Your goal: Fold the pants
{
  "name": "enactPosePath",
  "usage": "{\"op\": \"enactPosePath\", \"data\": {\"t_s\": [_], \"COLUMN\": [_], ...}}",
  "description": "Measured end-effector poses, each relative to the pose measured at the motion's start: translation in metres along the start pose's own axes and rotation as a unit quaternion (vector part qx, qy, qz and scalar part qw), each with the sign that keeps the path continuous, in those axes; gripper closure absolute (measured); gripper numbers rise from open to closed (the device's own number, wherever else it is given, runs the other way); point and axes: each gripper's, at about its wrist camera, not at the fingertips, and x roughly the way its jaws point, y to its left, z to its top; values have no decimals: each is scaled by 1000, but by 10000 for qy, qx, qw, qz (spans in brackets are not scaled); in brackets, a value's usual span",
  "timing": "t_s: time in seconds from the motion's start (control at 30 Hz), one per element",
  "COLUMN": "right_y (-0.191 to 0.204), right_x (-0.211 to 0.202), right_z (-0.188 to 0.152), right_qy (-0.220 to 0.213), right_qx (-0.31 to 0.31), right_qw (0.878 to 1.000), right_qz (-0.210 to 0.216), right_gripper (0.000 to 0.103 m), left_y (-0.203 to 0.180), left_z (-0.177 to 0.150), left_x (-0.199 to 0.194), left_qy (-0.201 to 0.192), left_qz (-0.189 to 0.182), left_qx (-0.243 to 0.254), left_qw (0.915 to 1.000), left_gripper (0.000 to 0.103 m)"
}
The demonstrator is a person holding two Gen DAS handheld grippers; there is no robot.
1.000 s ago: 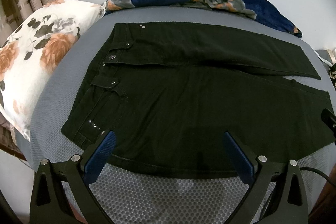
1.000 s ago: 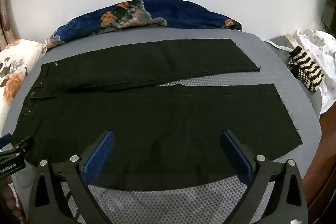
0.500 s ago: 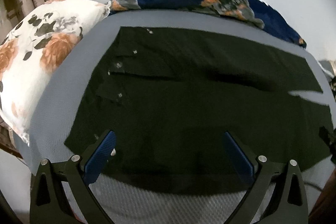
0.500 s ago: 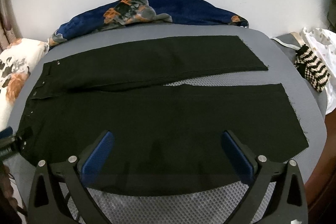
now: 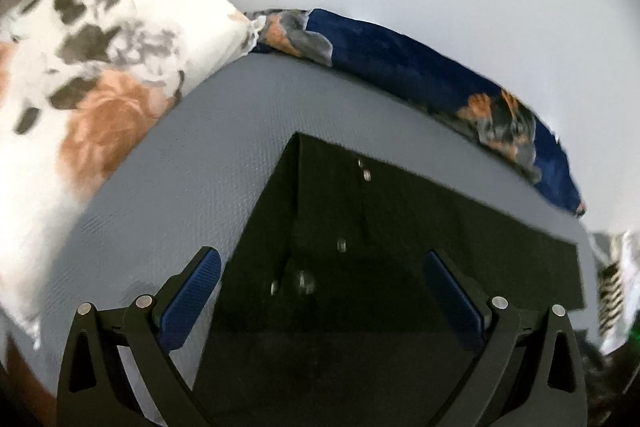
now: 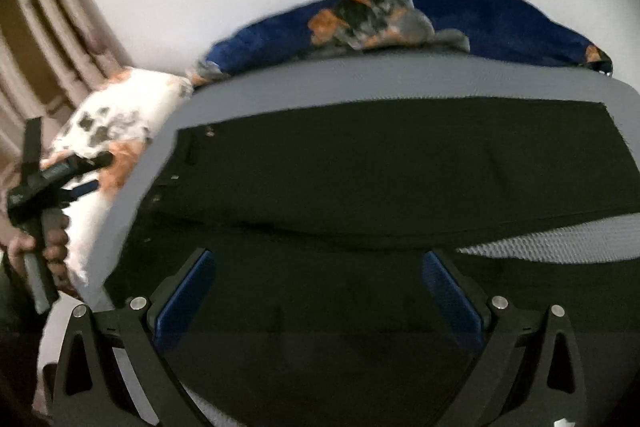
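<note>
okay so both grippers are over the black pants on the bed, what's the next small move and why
Probably lower both open grippers, left gripper and right gripper, onto the near edge of the black pants and close. The pants lie flat, legs apart, nothing gripped yet.

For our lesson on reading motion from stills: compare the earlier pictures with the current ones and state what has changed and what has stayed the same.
Both grippers have moved in low over the black pants, so the cloth fills more of each view. The left gripper has swung toward the waistband end; the right gripper sits over the near leg. Neither has gripped anything; both jaws stay wide open. The pants still lie flat and unfolded on the grey mattress.
</note>
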Motion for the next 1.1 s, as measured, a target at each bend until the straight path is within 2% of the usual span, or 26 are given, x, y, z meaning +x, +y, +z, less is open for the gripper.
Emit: {"op": "enactPosePath", "data": {"t_s": [0.07,0.13,0.23,0.27,0.37,0.57,0.63,0.67,0.77,0.8,0.83,0.9,1.1], "right_y": [6,11,12,13,17,24,24,24,25,25,26,26,28], "right_x": [17,30,45,50,60,90,99,104,115,117,120,125,136], "right_z": [12,24,41,47,57,75,79,81,88,90,92,95,103], "right_qy": [-7,-36,-114,-133,-196,-129,-91,-67,-59,-57,-68,-64,-41], "right_qx": [-107,-184,-236,-288,-323,-276,-226,-191,-105,-108,-116,-119,-148], "right_qw": [9995,9989,9983,9982,9984,9995,9997,9998,9999,9999,9999,9998,9996], "right_qz": [-307,-437,-526,-500,-418,-70,-21,-17,60,65,93,123,235], "right_gripper": [0,0,0,1,2,6,6,6,6,6,6,6,6], "left_y": [10,18,25,27,32,44,48,49,48,47,46,43,36], "left_z": [14,25,40,44,55,68,70,70,72,74,76,79,86], "left_x": [18,37,67,76,102,137,147,149,152,151,149,146,163], "left_qy": [91,221,435,513,688,935,1087,1141,1214,1205,1221,1252,1478], "left_qz": [-118,-301,-644,-733,-1001,-1257,-1470,-1622,-1836,-2028,-2101,-2230,-2202], "left_qx": [-154,-249,-367,-408,-524,-656,-784,-831,-922,-907,-881,-816,-742], "left_qw": [9998,9990,9963,9952,9912,9855,9800,9766,9711,9675,9660,9633,9613], "left_gripper": [4,10,25,32,42,45,53,60,64,72,75,76,76]}}
